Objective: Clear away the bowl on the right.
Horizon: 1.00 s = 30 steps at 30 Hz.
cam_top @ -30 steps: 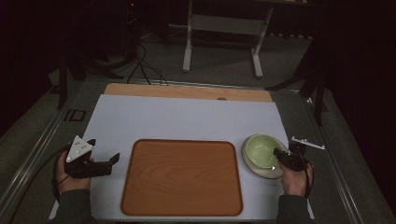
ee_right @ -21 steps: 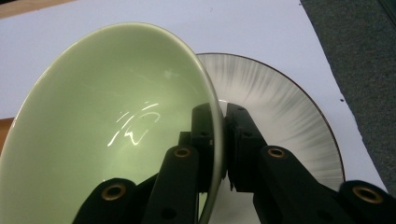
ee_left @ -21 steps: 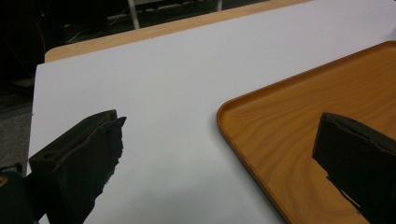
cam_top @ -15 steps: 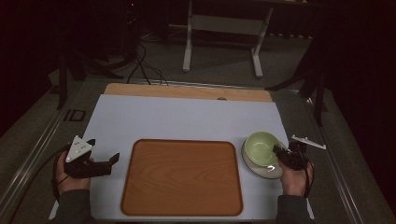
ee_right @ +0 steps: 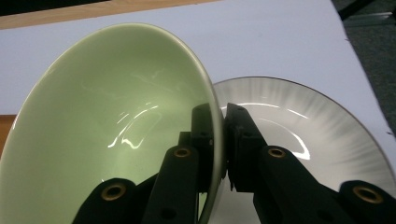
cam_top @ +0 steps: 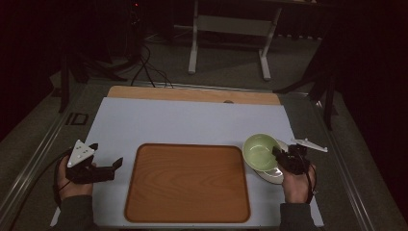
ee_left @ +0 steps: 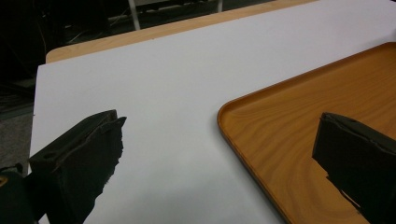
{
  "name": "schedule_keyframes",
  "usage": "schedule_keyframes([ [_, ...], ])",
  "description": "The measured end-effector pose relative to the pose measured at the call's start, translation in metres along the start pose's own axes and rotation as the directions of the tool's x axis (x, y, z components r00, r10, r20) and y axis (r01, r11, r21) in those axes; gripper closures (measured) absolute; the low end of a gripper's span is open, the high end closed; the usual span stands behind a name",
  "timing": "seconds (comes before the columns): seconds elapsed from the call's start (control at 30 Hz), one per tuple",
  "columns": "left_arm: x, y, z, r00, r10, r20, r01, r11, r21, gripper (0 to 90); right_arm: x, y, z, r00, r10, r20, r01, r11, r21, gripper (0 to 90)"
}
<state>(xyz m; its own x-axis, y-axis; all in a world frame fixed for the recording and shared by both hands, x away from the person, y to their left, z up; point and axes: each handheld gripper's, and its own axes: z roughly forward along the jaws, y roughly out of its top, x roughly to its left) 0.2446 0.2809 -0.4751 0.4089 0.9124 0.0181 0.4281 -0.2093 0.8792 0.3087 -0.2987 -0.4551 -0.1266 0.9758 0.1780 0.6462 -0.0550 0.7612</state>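
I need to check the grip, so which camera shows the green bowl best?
The right gripper view: the green bowl looms close, its rim pinched by the right gripper. The high view shows it small and tilted; the left gripper view gives tray and table.

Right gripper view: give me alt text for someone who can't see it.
The right claw is shut on the rim of a tilted pale green bowl, one jaw inside, one outside. Behind it lies a white plate on the white table cover.
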Motion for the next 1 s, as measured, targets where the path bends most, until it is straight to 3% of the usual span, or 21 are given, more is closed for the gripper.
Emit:
schedule_keyframes([
  [0.27, 0.0, 0.0, 0.0, 1.0, 0.0, -0.001, 0.0, 1.0, 0.0, 1.7, 0.015, 0.001, 0.0, 0.9979, -0.016, -0.063, 0.016, 0.9999, 0.002, 82.5],
  [1.0, 0.0, 0.0, 0.0, 1.0, 0.002, -0.001, -0.002, 1.0, 0.0, 1.7, 0.054, -0.001, -0.001, 0.9846, -0.108, -0.137, 0.109, 0.994, -0.002, 82.4],
])
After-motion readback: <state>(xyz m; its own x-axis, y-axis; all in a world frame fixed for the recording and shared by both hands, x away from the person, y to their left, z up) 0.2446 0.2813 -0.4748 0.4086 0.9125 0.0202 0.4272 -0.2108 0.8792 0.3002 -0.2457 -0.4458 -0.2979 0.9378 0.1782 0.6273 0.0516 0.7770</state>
